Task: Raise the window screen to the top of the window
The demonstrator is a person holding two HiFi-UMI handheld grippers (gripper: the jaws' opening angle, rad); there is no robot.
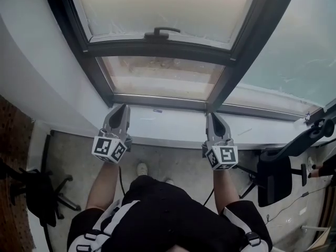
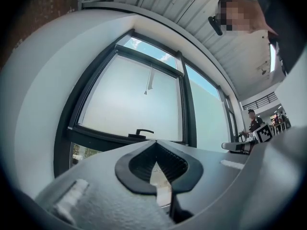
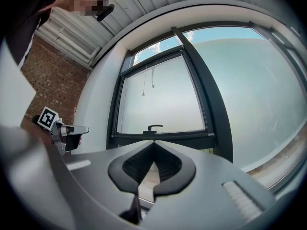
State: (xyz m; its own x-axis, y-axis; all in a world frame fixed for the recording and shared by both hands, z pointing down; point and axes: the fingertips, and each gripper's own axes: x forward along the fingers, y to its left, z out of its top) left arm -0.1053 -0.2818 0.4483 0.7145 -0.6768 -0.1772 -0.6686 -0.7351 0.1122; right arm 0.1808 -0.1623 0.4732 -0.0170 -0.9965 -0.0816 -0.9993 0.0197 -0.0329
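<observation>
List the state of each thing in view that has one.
window screen, down, covering the pane above the handle.
handle, untouched.
left tool, shut, empty, by the sill.
right tool, shut, empty, by the sill.

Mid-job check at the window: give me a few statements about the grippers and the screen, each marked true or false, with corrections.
1. The left gripper and right gripper are both shut and empty. True.
2. The left gripper grips the handle. False: the handle is untouched, and both grippers are down by the sill.
3. The window screen sits at the top of the window. False: it hangs low, with only a clear strip beneath its bar.
4. An office chair stands to the person's right. True.
</observation>
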